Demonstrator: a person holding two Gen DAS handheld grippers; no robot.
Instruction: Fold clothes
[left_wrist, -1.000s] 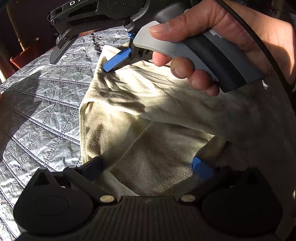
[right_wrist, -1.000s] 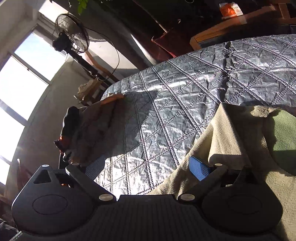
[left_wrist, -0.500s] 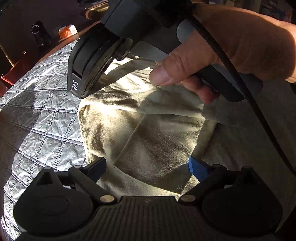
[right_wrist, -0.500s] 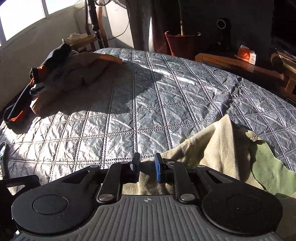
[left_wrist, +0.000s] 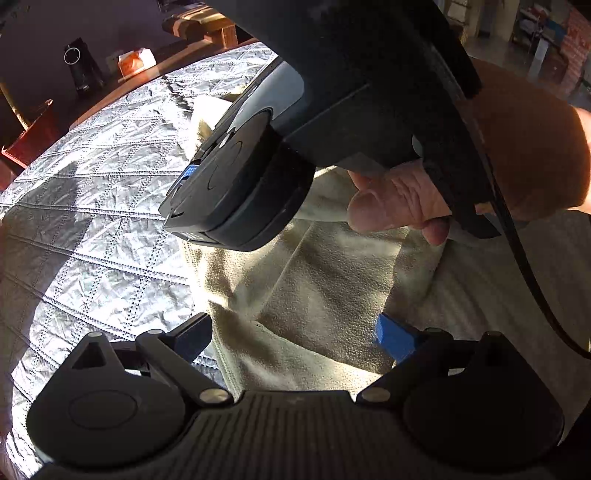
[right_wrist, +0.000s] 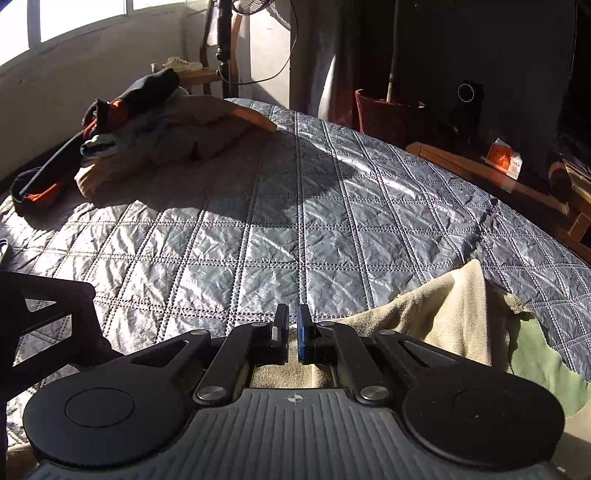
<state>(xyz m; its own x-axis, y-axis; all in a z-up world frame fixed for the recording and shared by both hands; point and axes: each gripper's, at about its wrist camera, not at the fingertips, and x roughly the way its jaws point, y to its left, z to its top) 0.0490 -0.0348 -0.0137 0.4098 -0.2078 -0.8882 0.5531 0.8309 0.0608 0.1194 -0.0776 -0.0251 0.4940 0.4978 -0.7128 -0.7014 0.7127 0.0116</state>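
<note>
Right claw pinching the beige garment's edge for a fold

On the quilted bed cover (right_wrist: 295, 229), the beige fleece garment (left_wrist: 332, 295) is lying under both claws; right claw (right_wrist: 292, 332) is nearly closed on its edge, left claw (left_wrist: 291, 332) is hovering wide open, gripping nothing. Next likely calls for carrying the edge across.

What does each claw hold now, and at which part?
The right claw is shut on the beige garment at an edge fold. The left claw is open over it and holds nothing.
</note>
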